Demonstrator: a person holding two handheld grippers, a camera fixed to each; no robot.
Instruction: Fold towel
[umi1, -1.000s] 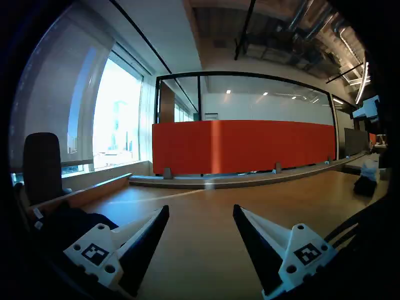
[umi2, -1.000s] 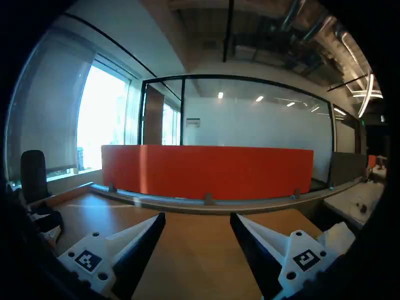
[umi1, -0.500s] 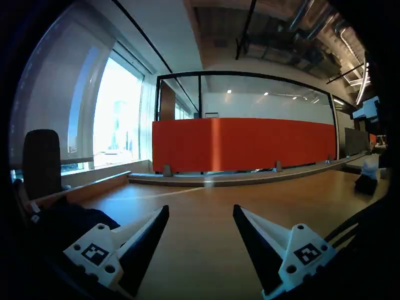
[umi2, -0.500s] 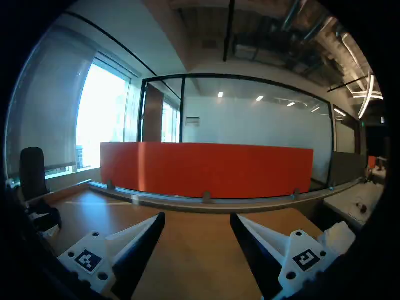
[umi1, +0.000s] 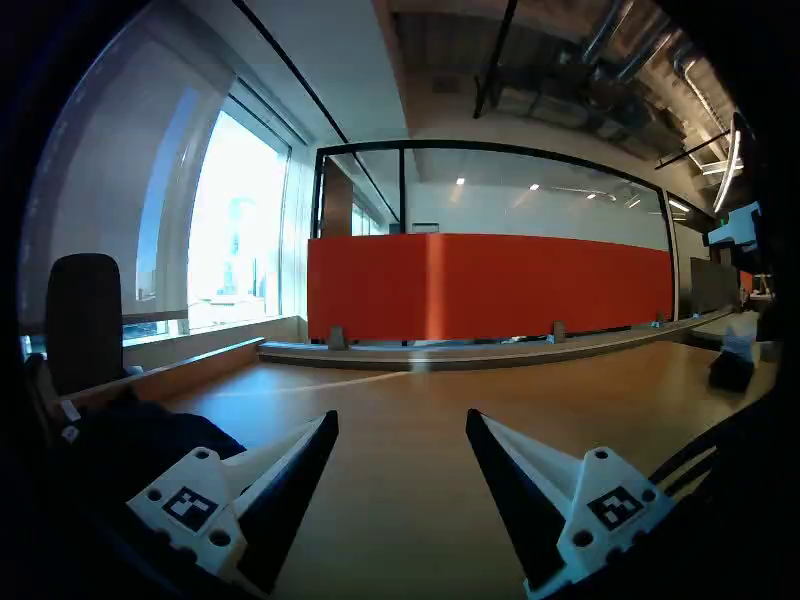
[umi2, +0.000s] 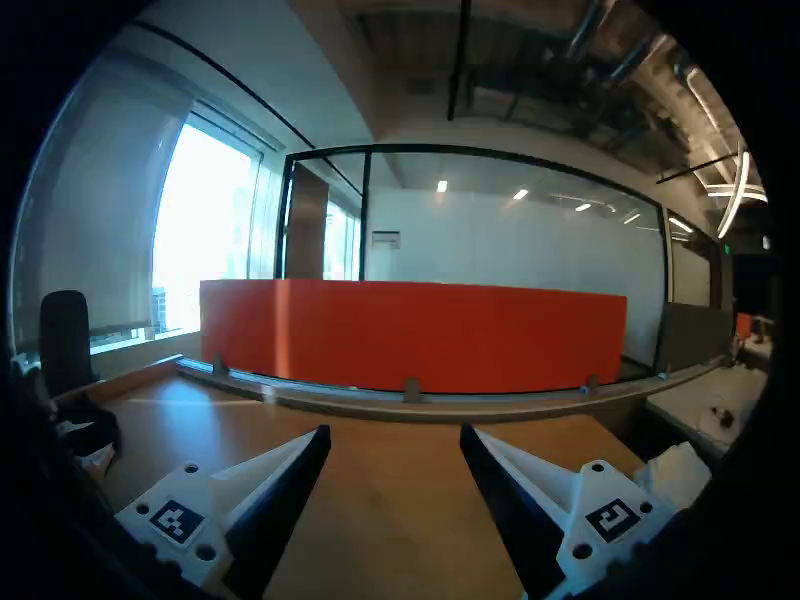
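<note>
My left gripper (umi1: 400, 420) is open over a bare wooden tabletop (umi1: 420, 400), nothing between its white fingers (umi1: 250, 480). A dark cloth heap (umi1: 140, 440) lies just left of its left finger. My right gripper (umi2: 395, 432) is also open above the same kind of wooden top (umi2: 390, 500) and holds nothing. A crumpled white cloth (umi2: 680, 472), possibly the towel, lies at the far right behind its right finger (umi2: 560, 500). A small dark and white bundle (umi1: 735, 355) sits far off to the right in the left gripper view; what it is I cannot tell.
An orange partition (umi1: 490, 285) runs along the table's far edge (umi2: 410, 335), glass walls behind it. A dark chair back (umi1: 85, 320) stands at the left by bright windows. A dark and white object (umi2: 90, 435) sits at the table's left end. Another desk (umi2: 710, 395) lies to the right.
Both views have drifted slightly, so the orange partition sits a little higher in each. Both grippers have stayed open and empty.
</note>
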